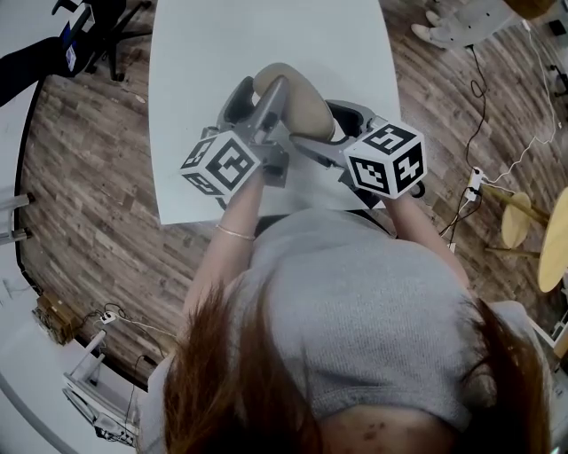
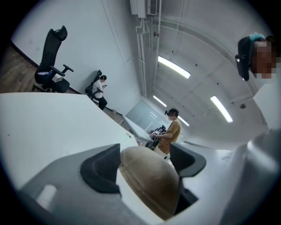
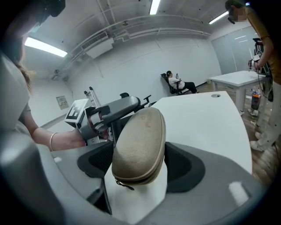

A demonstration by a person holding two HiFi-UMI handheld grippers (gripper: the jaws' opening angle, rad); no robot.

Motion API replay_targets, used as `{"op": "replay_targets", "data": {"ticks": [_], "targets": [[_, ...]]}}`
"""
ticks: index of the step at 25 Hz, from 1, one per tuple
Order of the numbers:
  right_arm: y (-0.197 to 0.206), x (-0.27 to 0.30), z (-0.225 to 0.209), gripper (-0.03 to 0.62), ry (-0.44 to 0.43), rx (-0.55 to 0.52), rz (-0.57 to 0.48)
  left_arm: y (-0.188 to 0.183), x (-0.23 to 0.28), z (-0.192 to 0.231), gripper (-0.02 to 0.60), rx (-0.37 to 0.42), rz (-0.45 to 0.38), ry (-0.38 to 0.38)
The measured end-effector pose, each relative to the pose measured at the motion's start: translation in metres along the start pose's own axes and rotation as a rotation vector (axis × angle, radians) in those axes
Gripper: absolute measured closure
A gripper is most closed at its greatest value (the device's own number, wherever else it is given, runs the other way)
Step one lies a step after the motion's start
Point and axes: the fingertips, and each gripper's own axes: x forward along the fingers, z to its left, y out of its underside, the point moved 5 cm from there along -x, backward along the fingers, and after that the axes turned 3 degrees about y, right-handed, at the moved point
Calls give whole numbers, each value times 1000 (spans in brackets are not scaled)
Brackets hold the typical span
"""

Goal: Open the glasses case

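A tan zip-up glasses case (image 1: 297, 102) is closed and held over the white table (image 1: 266, 35), near its front edge. My left gripper (image 1: 257, 93) has it from the left end and my right gripper (image 1: 333, 131) from the right end. In the left gripper view the case (image 2: 149, 180) fills the gap between both dark pads (image 2: 103, 169). Seen from the right gripper view, the case (image 3: 140, 147) stands on edge between the pads (image 3: 184, 167), zip seam and pull (image 3: 125, 184) facing the camera. Behind it the left gripper (image 3: 105, 114) reaches to its far end.
The table's front edge runs just under the grippers, against the person's body. A black office chair (image 1: 98, 27) stands at the far left, stools (image 1: 519, 217) and a power strip (image 1: 475, 182) on the wood floor at right. One person stands (image 2: 169, 132) and another sits (image 2: 99, 90) far behind.
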Motion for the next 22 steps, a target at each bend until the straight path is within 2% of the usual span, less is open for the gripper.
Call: {"op": "replay_targets", "data": {"ticks": [2, 4, 10, 15, 22], "targets": [[12, 9, -6, 229, -9, 32, 34, 12, 2, 10, 236, 24, 49, -32], [20, 15, -10, 229, -19, 50, 65, 22, 1, 21, 270, 22, 75, -62], [39, 34, -17, 228, 2, 16, 191, 40, 1, 38, 273, 40, 134, -137], [48, 40, -18, 226, 27, 2, 273, 50, 2, 41, 265, 62, 167, -166], [60, 45, -19, 223, 40, 11, 333, 61, 0, 47, 264, 36, 183, -169]]}}
